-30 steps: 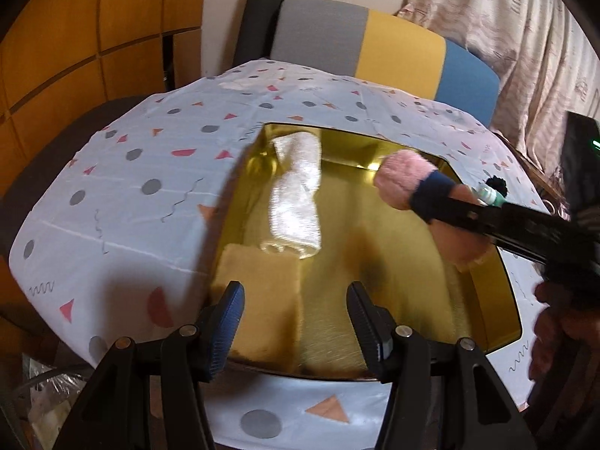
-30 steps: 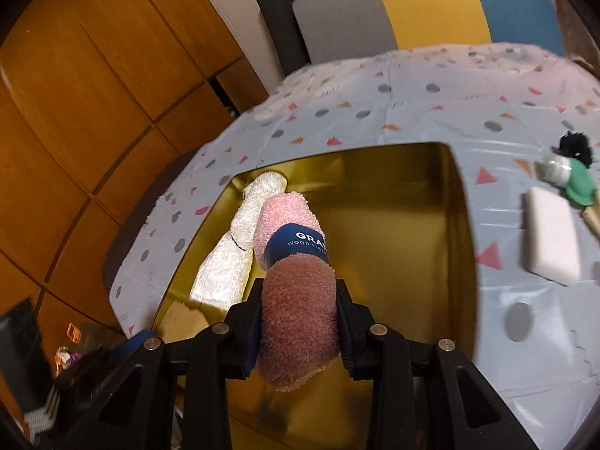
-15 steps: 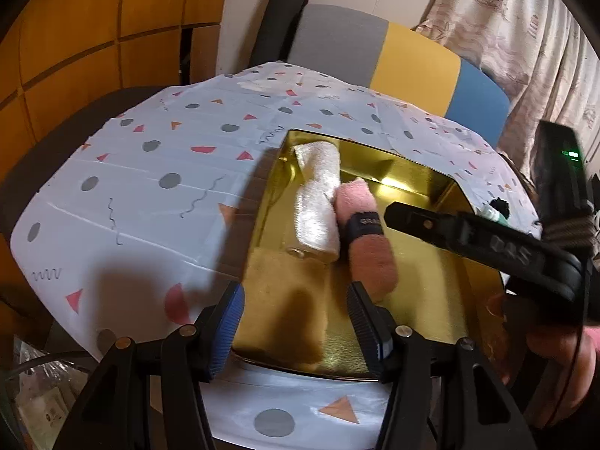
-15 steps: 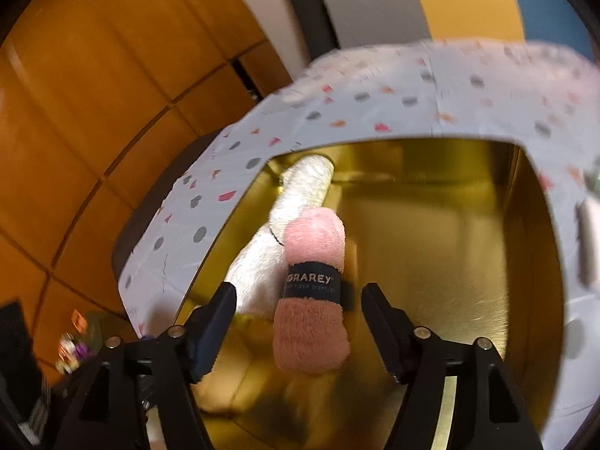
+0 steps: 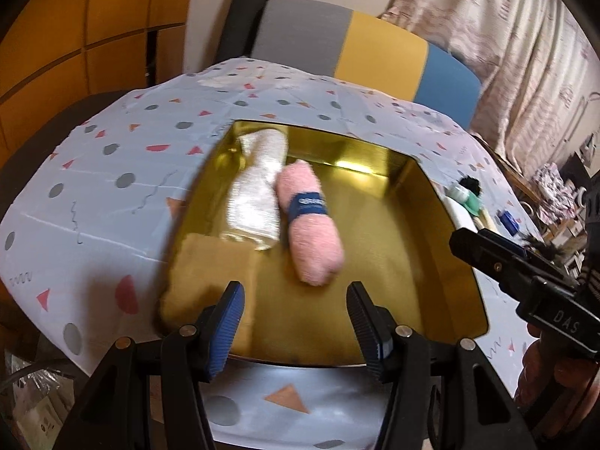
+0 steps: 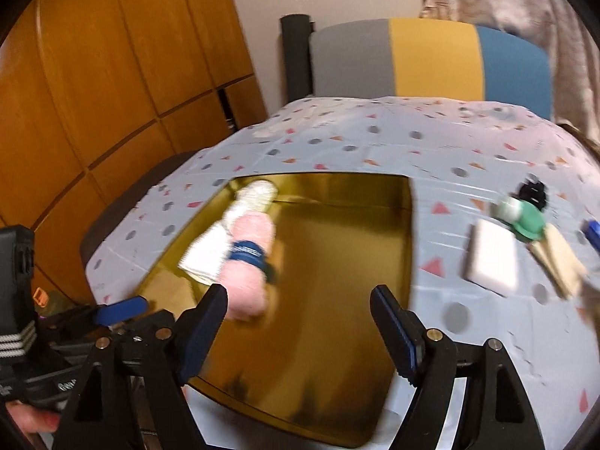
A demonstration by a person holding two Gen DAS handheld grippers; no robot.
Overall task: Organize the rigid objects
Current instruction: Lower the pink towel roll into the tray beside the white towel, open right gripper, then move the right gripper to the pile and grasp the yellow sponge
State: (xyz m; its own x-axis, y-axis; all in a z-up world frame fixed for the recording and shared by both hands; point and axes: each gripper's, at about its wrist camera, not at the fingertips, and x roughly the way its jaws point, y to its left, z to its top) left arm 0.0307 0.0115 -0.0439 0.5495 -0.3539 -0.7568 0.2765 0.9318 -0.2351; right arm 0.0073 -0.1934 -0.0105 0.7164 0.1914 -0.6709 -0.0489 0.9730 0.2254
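Note:
A gold tray (image 5: 431, 195) (image 6: 408, 232) lies on the patterned tablecloth. In it a pink rolled towel with a dark blue band (image 5: 311, 225) (image 6: 247, 262) lies next to a white rolled towel (image 5: 258, 191) (image 6: 228, 232), with a tan folded cloth (image 5: 210, 273) at the tray's near left corner. My left gripper (image 5: 296, 326) is open and empty over the tray's near edge. My right gripper (image 6: 300, 330) is open and empty, just back from the pink towel; it shows at the right in the left wrist view (image 5: 517, 273).
On the cloth right of the tray lie a white block (image 6: 493, 258), a green-capped item (image 6: 525, 217) (image 5: 465, 197), a black fuzzy item (image 6: 532, 191), a tan wooden piece (image 6: 558, 258) and a small blue item (image 6: 592, 232). A grey, yellow and blue chair back (image 6: 431, 56) stands behind the table.
My right gripper set the pink towel down in the tray beside the white one, opened, and drew back toward the right. My left gripper stayed open near the tray's front.

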